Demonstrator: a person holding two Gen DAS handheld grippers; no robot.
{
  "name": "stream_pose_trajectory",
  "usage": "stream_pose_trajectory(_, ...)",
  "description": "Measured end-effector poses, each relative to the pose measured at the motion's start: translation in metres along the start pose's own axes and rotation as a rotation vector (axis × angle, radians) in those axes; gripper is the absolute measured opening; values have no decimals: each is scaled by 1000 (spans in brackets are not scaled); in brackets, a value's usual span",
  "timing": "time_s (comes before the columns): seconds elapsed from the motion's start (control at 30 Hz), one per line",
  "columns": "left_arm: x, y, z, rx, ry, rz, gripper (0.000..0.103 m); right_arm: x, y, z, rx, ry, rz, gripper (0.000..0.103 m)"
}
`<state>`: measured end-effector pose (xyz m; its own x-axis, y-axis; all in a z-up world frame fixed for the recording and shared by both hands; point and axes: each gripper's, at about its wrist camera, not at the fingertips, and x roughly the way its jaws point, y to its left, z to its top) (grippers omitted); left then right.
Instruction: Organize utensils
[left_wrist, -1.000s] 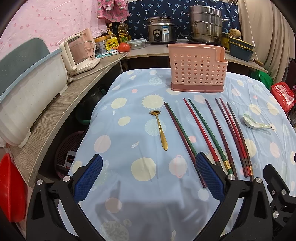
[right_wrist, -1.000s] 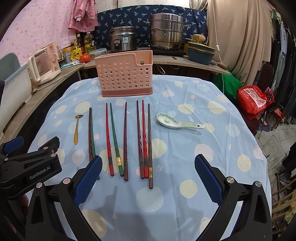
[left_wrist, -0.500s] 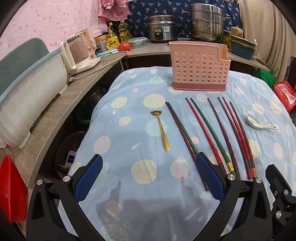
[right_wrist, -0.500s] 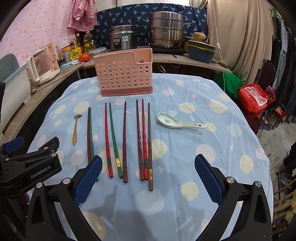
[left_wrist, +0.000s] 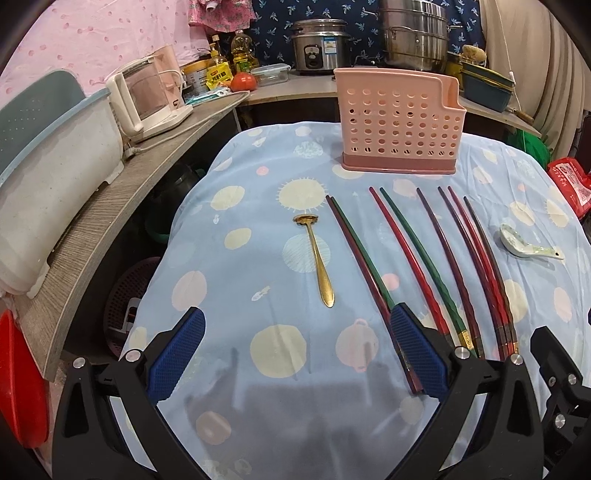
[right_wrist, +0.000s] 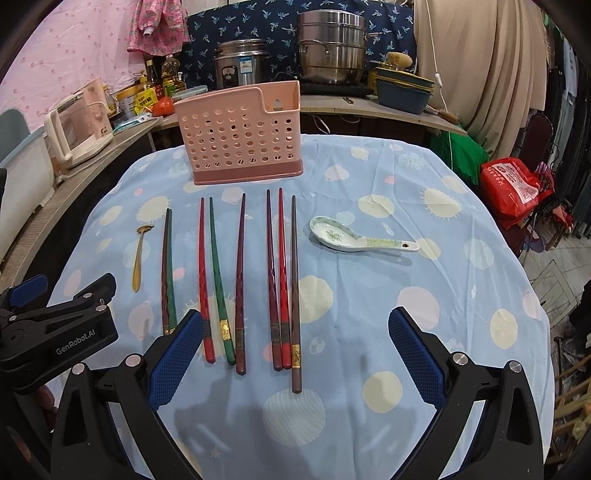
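Both views have crept slightly nearer the pink perforated caddy (right_wrist: 242, 138) on the table (right_wrist: 424, 314). Slim red, green and maroon chopsticks (right_wrist: 240, 280) lie in rows before it; left tongs (left_wrist: 295, 354) and right tongs (right_wrist: 293, 356) gape wide, empty.

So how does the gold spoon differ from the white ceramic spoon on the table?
The gold spoon is slim, metal-looking and plain; the ceramic spoon is broad, white, with a green pattern. The gold spoon lies at the left end of the row, handle toward the camera; the ceramic spoon lies at the right end, handle pointing right. The ceramic spoon's deep bowl faces up; the gold spoon's bowl is small. Both lie on the tablecloth, ungripped.
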<state>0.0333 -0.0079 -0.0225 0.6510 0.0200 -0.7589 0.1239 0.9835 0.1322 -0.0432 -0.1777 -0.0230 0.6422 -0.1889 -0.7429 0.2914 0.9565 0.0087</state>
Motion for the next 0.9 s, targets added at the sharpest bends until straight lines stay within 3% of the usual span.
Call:
stream_pose_trajectory(0.3, 37, 19, 7, -66, 51, 30, 95, 20, -13, 6, 12, 18, -27, 96)
stream_pose_trajectory(0.67, 78, 14, 13, -65, 118, 3, 80, 47, -25, 13, 38, 61, -44, 96)
stream_pose_trajectory(0.9, 95, 5, 19, -63, 131, -47, 61, 58, -27, 18, 41, 76, -51, 96)
